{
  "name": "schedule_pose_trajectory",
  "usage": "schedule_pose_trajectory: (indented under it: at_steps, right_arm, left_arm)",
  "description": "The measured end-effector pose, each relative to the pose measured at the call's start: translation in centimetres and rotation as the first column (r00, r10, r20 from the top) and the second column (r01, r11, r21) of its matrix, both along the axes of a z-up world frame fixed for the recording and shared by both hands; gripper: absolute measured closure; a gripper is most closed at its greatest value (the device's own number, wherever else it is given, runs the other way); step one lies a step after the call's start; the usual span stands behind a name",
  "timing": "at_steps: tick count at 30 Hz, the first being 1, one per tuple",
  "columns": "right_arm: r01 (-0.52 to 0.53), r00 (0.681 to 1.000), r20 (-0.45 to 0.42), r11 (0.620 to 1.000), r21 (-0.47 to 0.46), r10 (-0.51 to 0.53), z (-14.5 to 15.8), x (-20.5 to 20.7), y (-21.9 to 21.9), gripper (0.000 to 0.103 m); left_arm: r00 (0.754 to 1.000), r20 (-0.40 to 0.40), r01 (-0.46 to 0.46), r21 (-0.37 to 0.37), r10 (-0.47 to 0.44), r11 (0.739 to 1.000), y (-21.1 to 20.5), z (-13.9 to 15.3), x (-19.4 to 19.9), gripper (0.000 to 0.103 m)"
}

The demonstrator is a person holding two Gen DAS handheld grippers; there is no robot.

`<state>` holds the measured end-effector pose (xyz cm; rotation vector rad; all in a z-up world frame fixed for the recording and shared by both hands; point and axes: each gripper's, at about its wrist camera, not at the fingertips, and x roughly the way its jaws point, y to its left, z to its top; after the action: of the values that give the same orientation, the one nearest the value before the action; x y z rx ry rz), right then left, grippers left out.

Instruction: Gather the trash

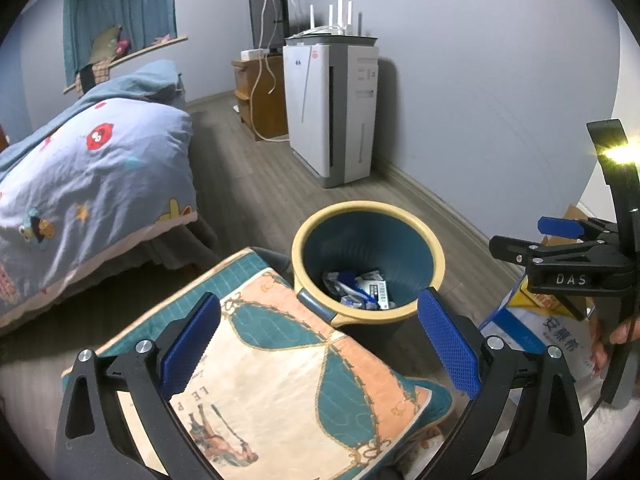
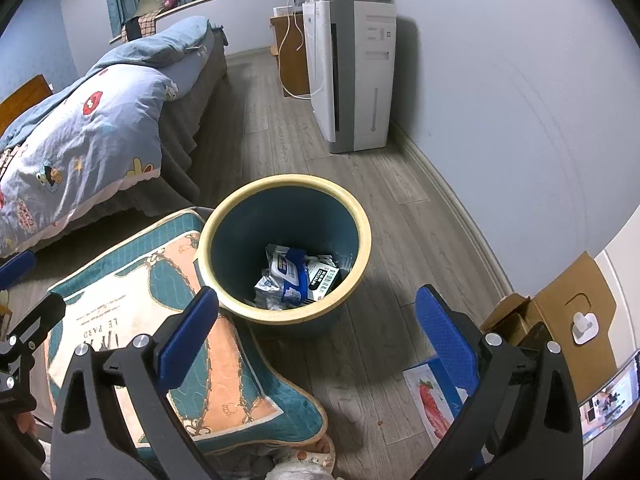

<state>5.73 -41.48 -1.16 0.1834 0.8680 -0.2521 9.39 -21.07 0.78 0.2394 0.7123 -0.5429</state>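
A blue trash bin with a yellow rim (image 1: pixel 434 240) (image 2: pixel 362 224) stands on the wooden floor. Several white and blue wrappers and packets (image 1: pixel 362 286) (image 2: pixel 298 276) lie at its bottom. My left gripper (image 1: pixel 320 344) is open and empty, above a patterned cushion (image 1: pixel 280 380) just left of the bin. My right gripper (image 2: pixel 316 332) is open and empty, hovering near the bin's front edge. The right gripper also shows at the right edge of the left wrist view (image 1: pixel 560 236). A blue and white package (image 1: pixel 548 340) lies on the floor to the right.
A bed with a cartoon quilt (image 1: pixel 92 184) (image 2: pixel 80 136) fills the left. A white air purifier (image 1: pixel 332 112) (image 2: pixel 352 72) stands against the wall. A wooden cabinet (image 1: pixel 260 92) is behind it. An open cardboard box (image 2: pixel 560 320) and a strawberry-print carton (image 2: pixel 432 400) lie at the right.
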Motion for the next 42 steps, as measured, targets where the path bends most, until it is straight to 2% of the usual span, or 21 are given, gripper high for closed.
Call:
schedule_pose_trajectory:
  at_steps: [42]
  right_arm:
    - [0.004,1.0,-0.006,1.0,-0.002,-0.004,-0.3,0.0,-0.4,0.006]
  left_arm:
    - [1.0,0.008,0.019,-0.003,-0.019,1.0,-0.9,-0.3,-0.3,0.005]
